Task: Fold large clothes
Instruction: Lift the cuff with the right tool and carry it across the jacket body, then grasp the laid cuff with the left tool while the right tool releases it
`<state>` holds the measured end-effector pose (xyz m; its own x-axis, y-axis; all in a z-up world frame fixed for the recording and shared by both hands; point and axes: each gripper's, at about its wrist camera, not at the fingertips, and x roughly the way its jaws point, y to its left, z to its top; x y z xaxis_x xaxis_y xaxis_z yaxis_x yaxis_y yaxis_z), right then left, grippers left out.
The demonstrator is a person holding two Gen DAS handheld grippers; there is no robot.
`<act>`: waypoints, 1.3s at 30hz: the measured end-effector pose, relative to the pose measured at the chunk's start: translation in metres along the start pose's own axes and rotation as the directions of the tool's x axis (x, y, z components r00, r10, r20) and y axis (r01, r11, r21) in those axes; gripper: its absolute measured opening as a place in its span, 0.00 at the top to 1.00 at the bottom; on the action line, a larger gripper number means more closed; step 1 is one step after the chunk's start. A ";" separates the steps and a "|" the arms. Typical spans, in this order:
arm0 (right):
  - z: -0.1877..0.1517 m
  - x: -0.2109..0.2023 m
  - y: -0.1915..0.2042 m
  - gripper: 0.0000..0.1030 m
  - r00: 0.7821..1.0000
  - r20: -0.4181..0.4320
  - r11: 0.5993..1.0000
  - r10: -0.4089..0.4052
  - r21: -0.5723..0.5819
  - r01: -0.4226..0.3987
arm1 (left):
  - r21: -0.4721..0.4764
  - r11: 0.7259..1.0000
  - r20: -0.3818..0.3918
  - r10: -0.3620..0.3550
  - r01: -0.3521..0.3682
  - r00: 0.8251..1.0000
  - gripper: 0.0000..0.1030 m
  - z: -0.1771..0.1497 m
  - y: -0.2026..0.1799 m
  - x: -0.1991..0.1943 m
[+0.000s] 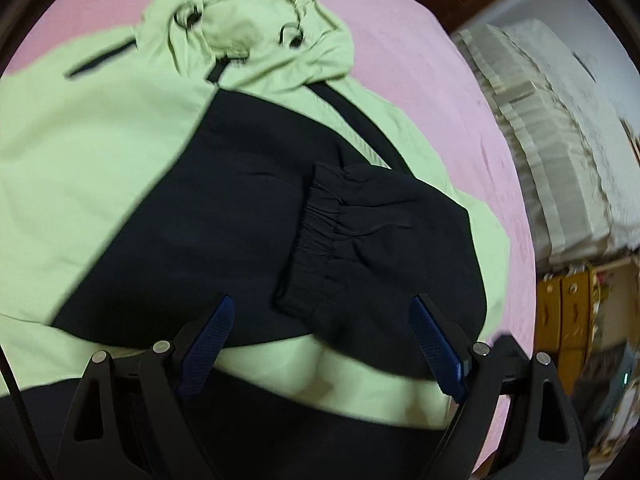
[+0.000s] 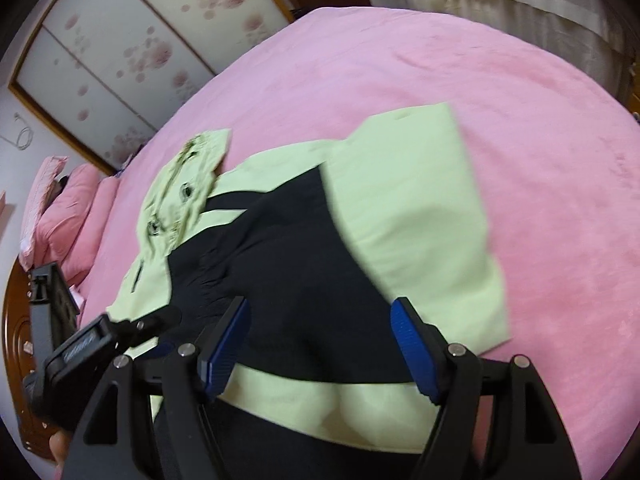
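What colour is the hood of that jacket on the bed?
The hood is pale green with dark cord holes; it shows best in the left wrist view.

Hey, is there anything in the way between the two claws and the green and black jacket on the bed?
Nothing visible. Both the left claw and right claw hang open right over the jacket, near its lower part, with only air between. The jacket lies alone on the pink bedspread.
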<state>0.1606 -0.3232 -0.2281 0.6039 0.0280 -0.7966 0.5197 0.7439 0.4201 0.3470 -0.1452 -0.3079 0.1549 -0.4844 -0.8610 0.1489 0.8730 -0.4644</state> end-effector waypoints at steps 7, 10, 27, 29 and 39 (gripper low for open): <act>0.013 0.004 -0.037 0.30 0.997 -0.065 0.999 -0.037 0.006 0.037 | 0.010 0.981 -0.005 0.193 -0.193 0.981 0.31 0.003 -0.018 0.043; 0.018 0.007 -0.043 0.30 0.996 -0.089 1.000 -0.031 0.004 0.031 | 0.046 0.957 -0.004 0.286 -0.285 0.958 0.33 0.001 -0.029 0.056; 0.031 -0.024 -0.036 0.30 0.995 -0.069 0.997 -0.070 -0.015 0.069 | 0.112 0.923 0.202 0.342 -0.368 0.918 0.81 -0.010 -0.089 0.017; 0.030 -0.027 -0.035 0.30 0.995 -0.059 0.997 -0.082 -0.009 0.082 | 0.146 0.926 0.287 0.298 -0.349 0.910 0.95 -0.008 -0.107 -0.009; 0.019 -0.026 -0.022 0.30 0.993 -0.024 0.993 -0.118 0.016 0.119 | 0.114 0.928 0.502 0.253 -0.354 0.827 0.94 0.004 -0.079 -0.110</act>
<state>0.1450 -0.3531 -0.2085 0.5237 -0.0444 -0.8508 0.5970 0.7315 0.3293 0.3217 -0.1606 -0.1756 0.6559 -0.2075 -0.7258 0.1947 0.9754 -0.1030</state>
